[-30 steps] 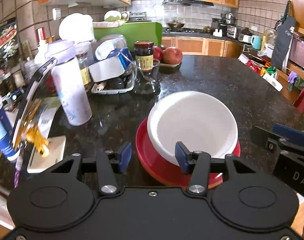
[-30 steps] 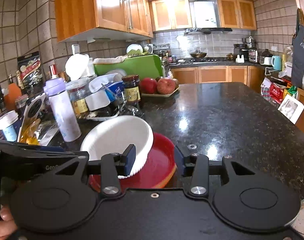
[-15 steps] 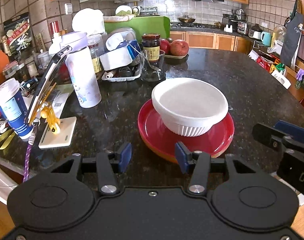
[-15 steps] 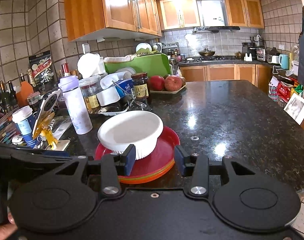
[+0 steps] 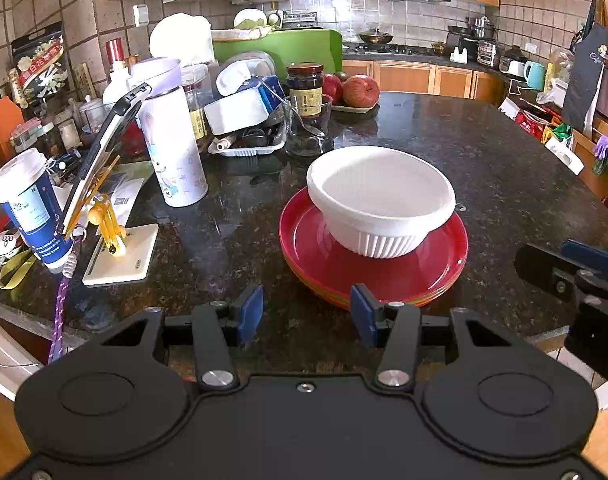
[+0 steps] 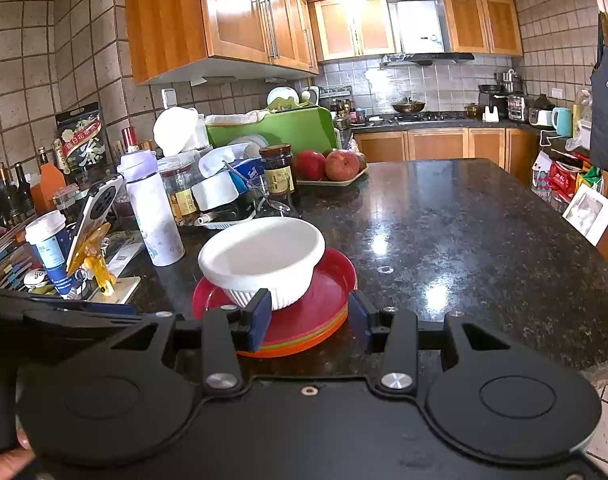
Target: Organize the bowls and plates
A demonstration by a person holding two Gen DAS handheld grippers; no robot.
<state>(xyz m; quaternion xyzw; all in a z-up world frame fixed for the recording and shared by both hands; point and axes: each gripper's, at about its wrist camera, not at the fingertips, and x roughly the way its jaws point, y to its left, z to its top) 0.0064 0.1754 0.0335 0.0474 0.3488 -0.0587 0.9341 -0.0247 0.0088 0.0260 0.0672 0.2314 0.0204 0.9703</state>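
Observation:
A white ribbed bowl (image 5: 380,200) (image 6: 264,260) sits upright on a stack of plates, red on top (image 5: 384,272) (image 6: 324,300) with orange ones beneath, near the front edge of the dark granite counter (image 5: 484,168). My left gripper (image 5: 306,314) hangs open just short of the plates' near rim, nothing between its blue pads. My right gripper (image 6: 310,318) is also open and empty, its view framing the plates' near edge without touching them. The right gripper's body (image 5: 576,280) shows at the right edge of the left wrist view.
Left of the plates stand a white bottle (image 5: 172,148), a phone on a yellow stand (image 5: 104,200) and a blue paper cup (image 5: 28,204). Behind are a glass (image 5: 308,128), a jar (image 5: 304,84), a cluttered tray (image 5: 244,136), apples (image 5: 358,90) and a green dish rack (image 5: 280,48).
Both grippers have drawn back from the bowl and plates toward the counter's front edge. The bowl now appears farther off, seen more from the side. Both jaws stay equally open.

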